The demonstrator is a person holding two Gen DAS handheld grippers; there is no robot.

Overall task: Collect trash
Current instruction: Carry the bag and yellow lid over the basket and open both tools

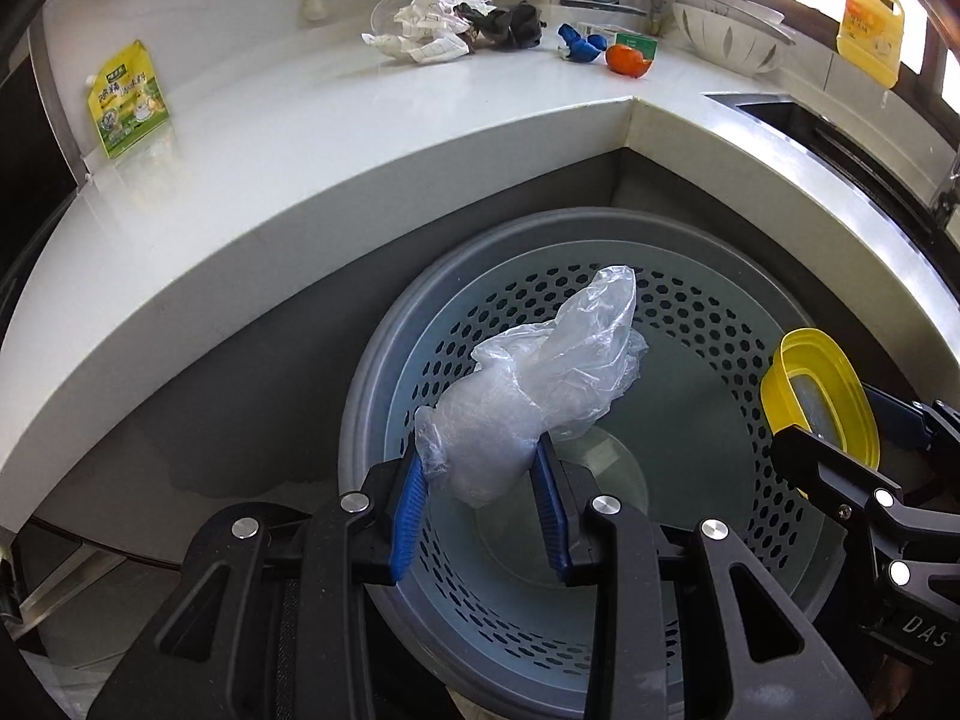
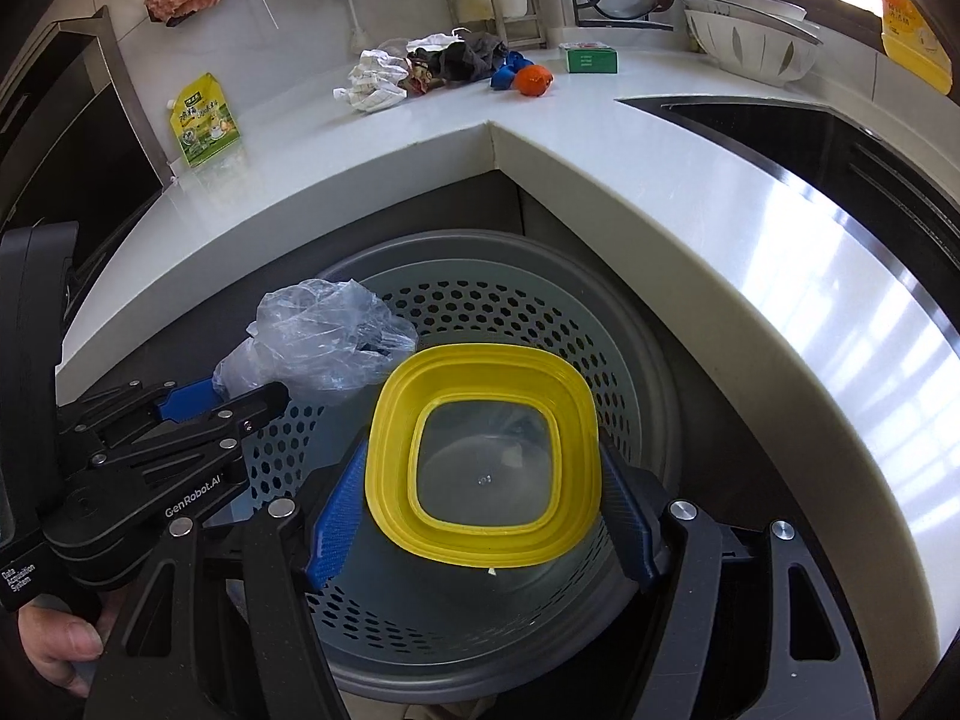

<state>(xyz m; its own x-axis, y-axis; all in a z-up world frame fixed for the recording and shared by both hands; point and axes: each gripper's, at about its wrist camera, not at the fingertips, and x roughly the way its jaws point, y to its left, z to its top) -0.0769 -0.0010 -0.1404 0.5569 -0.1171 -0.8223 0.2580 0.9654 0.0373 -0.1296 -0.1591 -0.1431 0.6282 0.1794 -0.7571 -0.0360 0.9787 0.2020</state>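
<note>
A grey perforated waste bin (image 1: 708,324) (image 2: 480,306) stands on the floor below the counter corner. My left gripper (image 1: 480,492) (image 2: 228,402) is shut on a crumpled clear plastic bag (image 1: 540,384) (image 2: 318,342), which hangs over the bin's mouth. My right gripper (image 2: 486,510) (image 1: 840,420) is shut on a yellow-rimmed clear plastic container (image 2: 486,456) (image 1: 822,396), held by its sides over the bin. Both grippers point steeply down, side by side.
On the white counter (image 1: 300,138) lie crumpled paper (image 1: 426,30), dark scraps (image 1: 510,24), a blue piece (image 1: 579,48), an orange piece (image 1: 627,60), a green box (image 2: 591,57) and a yellow-green pouch (image 1: 126,99). A sink (image 2: 810,138) and a white colander (image 1: 726,36) are at the right.
</note>
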